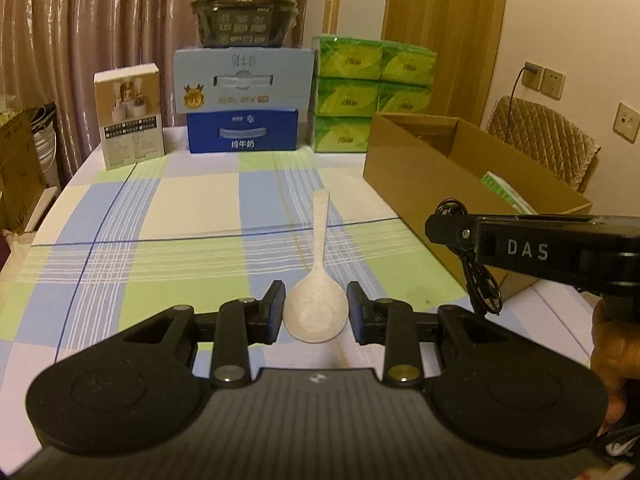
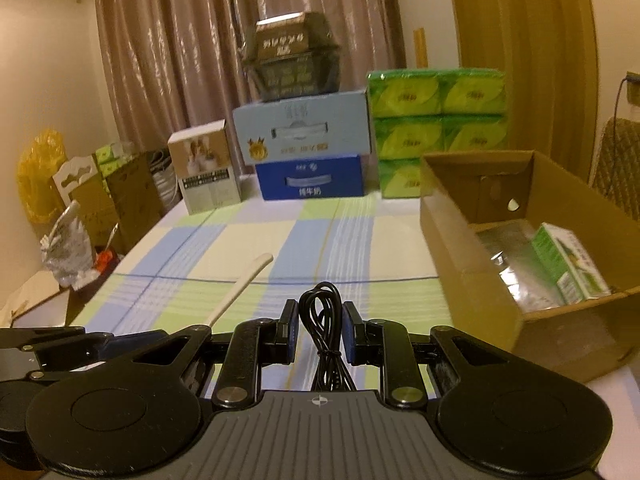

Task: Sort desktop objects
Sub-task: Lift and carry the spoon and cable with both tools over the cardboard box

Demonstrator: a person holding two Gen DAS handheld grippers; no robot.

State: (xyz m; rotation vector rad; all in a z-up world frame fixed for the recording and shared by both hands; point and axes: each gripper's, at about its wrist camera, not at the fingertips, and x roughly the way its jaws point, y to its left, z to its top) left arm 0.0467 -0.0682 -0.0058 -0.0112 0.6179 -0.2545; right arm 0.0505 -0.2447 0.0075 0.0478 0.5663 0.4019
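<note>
- I had the left gripper [image 1: 315,312] raised over the desk [image 1: 180,216], its jaws clamped on the bowl of a white rice spoon [image 1: 316,312].
- The spoon's handle pointed toward 12 o'clock in the left wrist view, away from the camera and above the checked cloth.
- In the right wrist view the same handle [image 2: 244,284] showed at 10 o'clock from the right gripper's jaws, with the left gripper [image 2: 60,344] at 9 o'clock.
- I had the right gripper [image 2: 319,330] holding a bundled black cable [image 2: 320,308]; its jaws were closed on the bundle, with loops standing out ahead of the pads and more cable trailing back under the camera.
- In the left wrist view the right gripper [image 1: 452,232] entered from 3 o'clock, and the cable [image 1: 480,276] hung from it in front of the cardboard box [image 1: 416,168].
- The cardboard box stood open on the desk at 2 o'clock from both grippers. It held a green and white carton [image 2: 568,260] leaning against the near wall, beside a clear plastic sheet.
- At 12 o'clock, along the far edge of the desk, stood two stacked blue milk boxes [image 1: 244,108] with a dark container [image 1: 244,4] on top.
- Green tissue packs [image 1: 372,88] stood at 1 o'clock and a white product box [image 1: 130,116] at 11 o'clock.
</note>
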